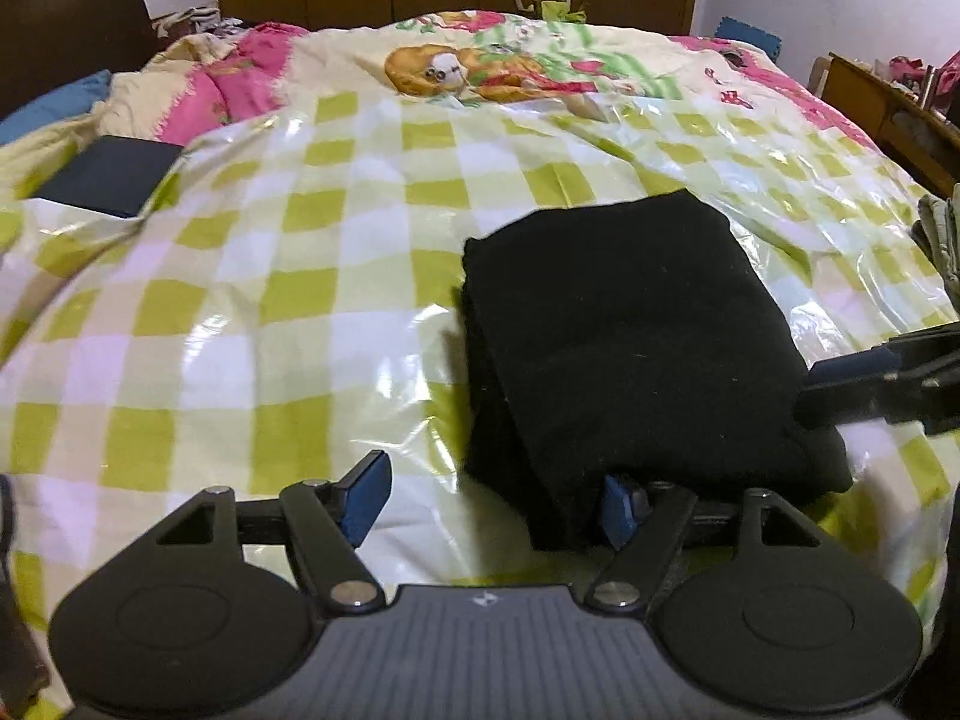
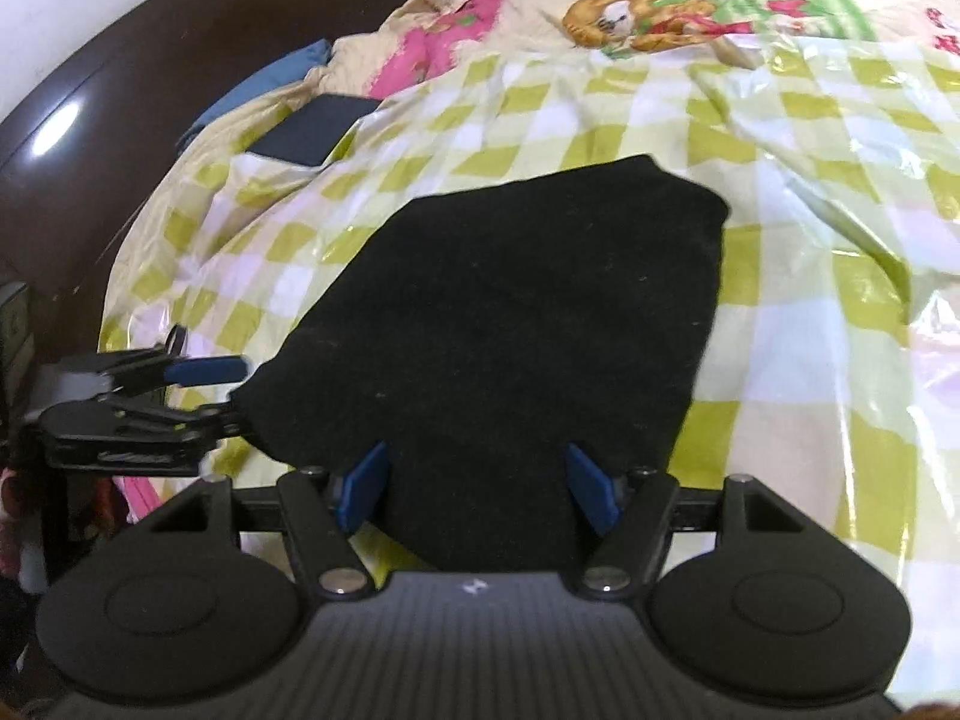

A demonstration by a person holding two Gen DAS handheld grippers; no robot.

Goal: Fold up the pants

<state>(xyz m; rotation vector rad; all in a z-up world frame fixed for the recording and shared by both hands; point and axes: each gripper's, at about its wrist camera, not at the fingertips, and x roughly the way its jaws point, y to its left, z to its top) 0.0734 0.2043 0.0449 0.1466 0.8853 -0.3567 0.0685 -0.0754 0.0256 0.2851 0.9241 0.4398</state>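
Lying folded on the checkered bed cover, the black pants sit before the wide-open left tool and between the spread, unpressing fingers of the right tool.

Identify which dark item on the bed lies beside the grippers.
The folded black pants on the green-checked sheet; the flat dark blue item lies far off by the pink bedding.

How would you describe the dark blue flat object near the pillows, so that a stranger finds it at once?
Start at the bed, covered by a shiny green-and-white checked sheet. Follow that sheet to its far left corner, toward the dark headboard. There lies the dark blue flat object, rectangular and stiff-looking, far smaller than the black folded pants in the middle.
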